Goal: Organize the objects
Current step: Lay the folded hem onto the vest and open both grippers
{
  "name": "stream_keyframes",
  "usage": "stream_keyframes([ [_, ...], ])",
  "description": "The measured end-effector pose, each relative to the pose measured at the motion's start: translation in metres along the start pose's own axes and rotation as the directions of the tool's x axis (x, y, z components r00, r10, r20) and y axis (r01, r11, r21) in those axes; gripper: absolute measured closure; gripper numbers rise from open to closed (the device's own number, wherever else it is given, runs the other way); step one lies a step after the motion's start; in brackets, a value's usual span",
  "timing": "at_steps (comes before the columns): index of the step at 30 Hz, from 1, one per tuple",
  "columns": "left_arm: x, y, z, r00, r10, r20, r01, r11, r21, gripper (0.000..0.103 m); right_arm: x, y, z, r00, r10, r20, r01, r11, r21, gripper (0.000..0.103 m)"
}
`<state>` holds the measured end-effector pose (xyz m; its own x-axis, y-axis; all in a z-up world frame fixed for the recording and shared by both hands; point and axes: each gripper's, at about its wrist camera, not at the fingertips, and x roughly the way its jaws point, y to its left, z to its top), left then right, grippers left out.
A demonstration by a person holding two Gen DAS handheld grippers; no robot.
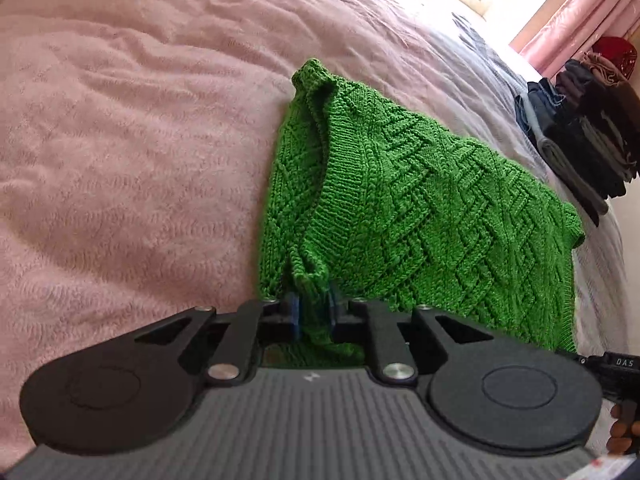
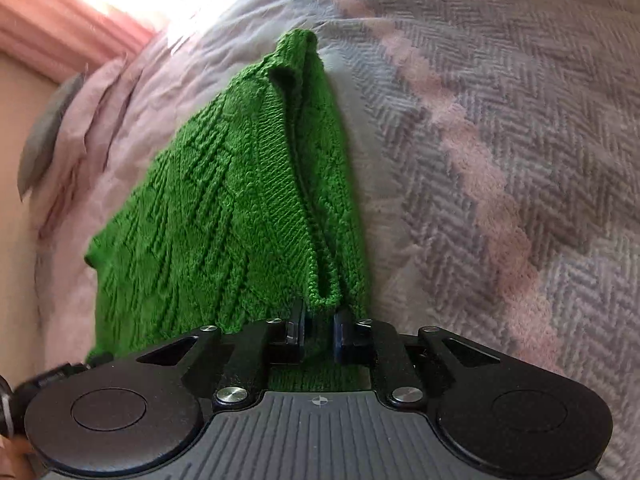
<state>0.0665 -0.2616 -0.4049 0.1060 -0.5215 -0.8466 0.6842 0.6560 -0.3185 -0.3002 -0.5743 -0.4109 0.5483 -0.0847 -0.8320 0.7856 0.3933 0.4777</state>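
Observation:
A green knitted sweater [image 1: 400, 208] hangs stretched between both grippers over a bed. My left gripper [image 1: 314, 312] is shut on one edge of it, the knit bunched between the blue pads. My right gripper [image 2: 319, 322] is shut on the other edge of the same sweater [image 2: 224, 220], which folds down from the jaws. The fabric drapes onto the bedding below. Part of the right gripper's handle [image 1: 616, 372] shows at the lower right of the left wrist view.
A pink fuzzy blanket [image 1: 120, 140] covers the bed on the left. A grey herringbone blanket [image 2: 500, 140] with a pink stripe lies on the right. A stack of folded dark clothes [image 1: 588, 136] sits at the bed's far edge. Pink curtains [image 1: 580, 12] hang by a bright window.

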Motion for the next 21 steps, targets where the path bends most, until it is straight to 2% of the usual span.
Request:
stream_keyframes([
  [2, -0.009, -0.003, 0.01, 0.999, 0.031, -0.015, -0.031, 0.999, 0.025, 0.085, -0.013, 0.015, 0.012, 0.997, -0.077, 0.015, 0.078, 0.993, -0.084, 0.07],
  [4, -0.02, -0.005, 0.022, 0.996, 0.084, 0.009, -0.085, 0.995, 0.051, 0.084, -0.032, 0.033, 0.026, 0.983, -0.136, 0.122, 0.157, 0.971, -0.178, 0.06],
  [6, -0.029, -0.009, 0.041, 0.989, 0.126, 0.073, -0.132, 0.988, 0.084, 0.083, -0.042, 0.05, 0.042, 0.965, -0.139, 0.222, 0.195, 0.947, -0.256, 0.058],
  [9, -0.018, -0.027, 0.075, 0.984, 0.116, 0.137, -0.137, 0.977, 0.162, 0.082, -0.028, 0.079, 0.067, 0.946, -0.098, 0.31, 0.214, 0.906, -0.366, 0.057],
  [12, 0.015, -0.059, 0.103, 0.975, 0.076, 0.207, -0.137, 0.944, 0.301, 0.077, 0.011, 0.108, 0.086, 0.938, -0.059, 0.34, 0.226, 0.85, -0.475, 0.057],
  [14, 0.042, -0.074, 0.113, 0.971, 0.078, 0.225, -0.159, 0.916, 0.369, 0.077, 0.05, 0.12, 0.095, 0.94, -0.064, 0.335, 0.248, 0.803, -0.541, 0.057],
  [16, 0.075, -0.073, 0.117, 0.969, 0.13, 0.208, -0.206, 0.891, 0.405, 0.075, 0.084, 0.112, 0.098, 0.935, -0.105, 0.339, 0.299, 0.748, -0.593, 0.057],
  [17, 0.091, -0.066, 0.117, 0.971, 0.167, 0.173, -0.224, 0.89, 0.397, 0.076, 0.098, 0.101, 0.099, 0.938, -0.135, 0.32, 0.31, 0.739, -0.599, 0.057],
  [18, 0.105, -0.055, 0.116, 0.976, 0.168, 0.136, -0.208, 0.901, 0.38, 0.075, 0.107, 0.085, 0.1, 0.951, -0.113, 0.288, 0.271, 0.754, -0.598, 0.056],
  [19, 0.11, -0.045, 0.111, 0.98, 0.143, 0.138, -0.185, 0.911, 0.369, 0.075, 0.106, 0.068, 0.102, 0.959, -0.056, 0.276, 0.212, 0.788, -0.577, 0.056],
  [21, 0.106, -0.043, 0.107, 0.979, 0.132, 0.154, -0.183, 0.899, 0.397, 0.075, 0.097, 0.06, 0.108, 0.967, -0.036, 0.252, 0.173, 0.82, -0.546, 0.056],
])
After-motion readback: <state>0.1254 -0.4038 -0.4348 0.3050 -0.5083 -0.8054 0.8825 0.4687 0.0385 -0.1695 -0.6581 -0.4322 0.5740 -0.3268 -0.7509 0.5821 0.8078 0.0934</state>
